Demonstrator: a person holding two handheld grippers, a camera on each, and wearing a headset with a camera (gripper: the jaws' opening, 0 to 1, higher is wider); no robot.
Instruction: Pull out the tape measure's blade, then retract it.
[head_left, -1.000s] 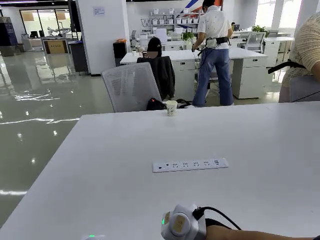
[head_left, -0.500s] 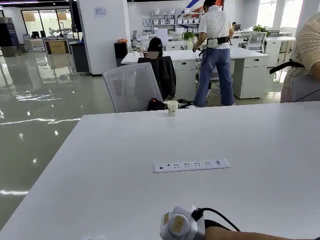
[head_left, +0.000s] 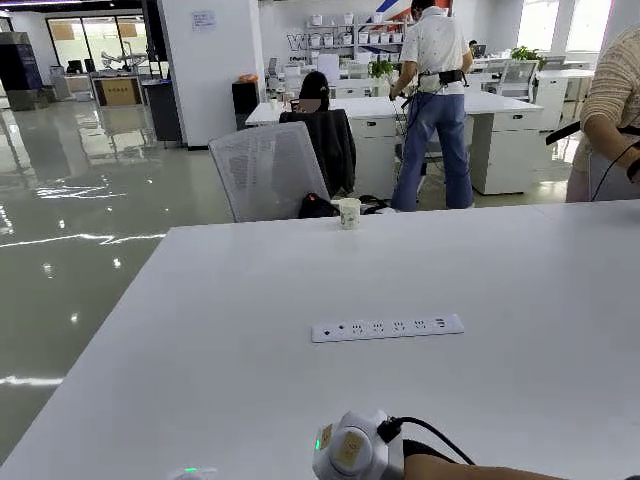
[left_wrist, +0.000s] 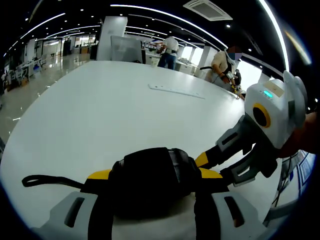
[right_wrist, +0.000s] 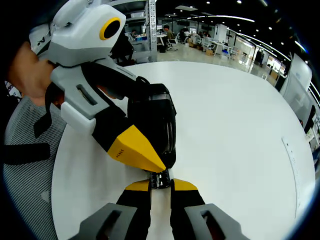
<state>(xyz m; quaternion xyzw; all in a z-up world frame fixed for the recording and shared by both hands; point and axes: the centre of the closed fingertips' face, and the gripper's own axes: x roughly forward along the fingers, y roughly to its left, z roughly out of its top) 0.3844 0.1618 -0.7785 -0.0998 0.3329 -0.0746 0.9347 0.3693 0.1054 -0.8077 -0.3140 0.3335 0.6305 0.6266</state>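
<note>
"Head view is mostly white table (head_left: 250, 330) and a power strip (head_left: 387, 327) lol. Where's the tape measure (right_wrist: 152, 117)?"

"By the table's near edge. Its case is clamped in the left gripper (left_wrist: 152, 175), and the right gripper (right_wrist: 161, 186) pinches the blade tip (right_wrist: 160, 179). Blade looks barely out, so the pull's just starting imo. Next: right draws straight away, left holds firm."

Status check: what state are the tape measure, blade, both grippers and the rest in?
Tape measure: held by left gripper.
Blade: barely out, tip pinched.
Left gripper: shut on tape measure.
Right gripper: shut on blade.
Power strip: nothing plugged in.
Cup: upright.
</note>
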